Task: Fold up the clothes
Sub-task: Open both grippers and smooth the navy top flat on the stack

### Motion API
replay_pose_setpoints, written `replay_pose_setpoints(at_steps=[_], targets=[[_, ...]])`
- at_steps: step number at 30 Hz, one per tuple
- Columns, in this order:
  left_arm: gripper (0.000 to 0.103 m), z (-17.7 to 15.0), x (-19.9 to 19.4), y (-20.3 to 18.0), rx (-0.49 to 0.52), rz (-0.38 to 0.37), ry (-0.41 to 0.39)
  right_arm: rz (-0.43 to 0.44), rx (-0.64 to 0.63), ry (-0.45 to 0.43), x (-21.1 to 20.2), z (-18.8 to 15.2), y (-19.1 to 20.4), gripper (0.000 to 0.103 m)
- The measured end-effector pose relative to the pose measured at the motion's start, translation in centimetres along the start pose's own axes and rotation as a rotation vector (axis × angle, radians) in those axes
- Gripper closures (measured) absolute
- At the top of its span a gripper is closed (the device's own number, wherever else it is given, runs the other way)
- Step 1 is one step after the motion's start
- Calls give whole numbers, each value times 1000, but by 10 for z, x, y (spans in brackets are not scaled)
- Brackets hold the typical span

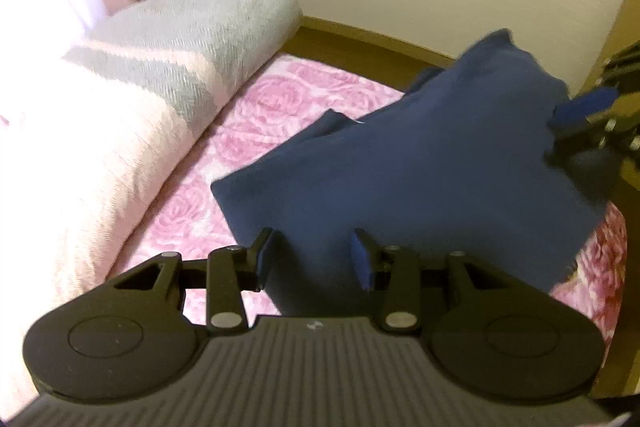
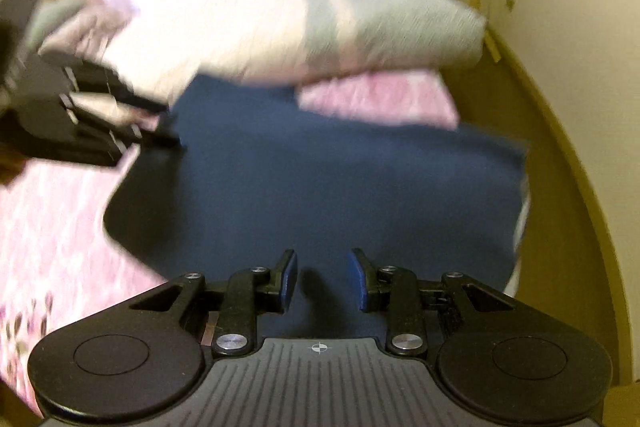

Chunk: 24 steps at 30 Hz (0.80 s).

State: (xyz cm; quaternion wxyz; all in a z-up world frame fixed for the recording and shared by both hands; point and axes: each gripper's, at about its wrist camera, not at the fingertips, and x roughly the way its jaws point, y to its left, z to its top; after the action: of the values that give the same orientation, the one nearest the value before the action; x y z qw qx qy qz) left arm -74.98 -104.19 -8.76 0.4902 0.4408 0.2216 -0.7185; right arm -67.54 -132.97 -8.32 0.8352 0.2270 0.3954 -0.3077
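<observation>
From the left wrist, the left gripper [image 1: 314, 253] holds its fingers apart over the navy blue cloth garment [image 1: 420, 163] spread on the pink rose-patterned bedspread [image 1: 256, 115], while from the right wrist the right gripper [image 2: 322, 279], fingers likewise apart, hovers above that garment [image 2: 320, 187] beside a folded grey-and-cream blanket [image 2: 360, 27].

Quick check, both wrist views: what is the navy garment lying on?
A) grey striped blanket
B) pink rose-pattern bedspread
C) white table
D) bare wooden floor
B: in the left wrist view the navy garment lies spread on the pink rose-pattern bedspread, with the grey-and-cream blanket folded off to the side; the right wrist view, though blurred, shows the same pink cover around the cloth.
</observation>
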Motion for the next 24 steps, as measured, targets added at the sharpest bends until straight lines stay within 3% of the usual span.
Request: replay_pose_setpoints(at_steps=[3,6,11,14,18,22,24], targets=[[64,3,22,0,23,14,32,-41,30,-13,10,11,-14,71],[65,6,31,-7,59,44,18,-58,67,29,35,8,-31,70],[65,8,13,-3,51,50,-5,-55,93,9,26,5,-35,66],[65,-2,-14,-8,22,43,-35,-57,122,-20,5,0,-34,38],[60,-30,-44,-19,-54,9,-50,-38,163,-33,-21,-19,-14,37],[58,-56,-35,-32,-60,5,6,-32,198,40,-12,-48,-3,37],[57,-60,-32,-34,-66,12,6,-38,203,31,-12,-54,-1,37]])
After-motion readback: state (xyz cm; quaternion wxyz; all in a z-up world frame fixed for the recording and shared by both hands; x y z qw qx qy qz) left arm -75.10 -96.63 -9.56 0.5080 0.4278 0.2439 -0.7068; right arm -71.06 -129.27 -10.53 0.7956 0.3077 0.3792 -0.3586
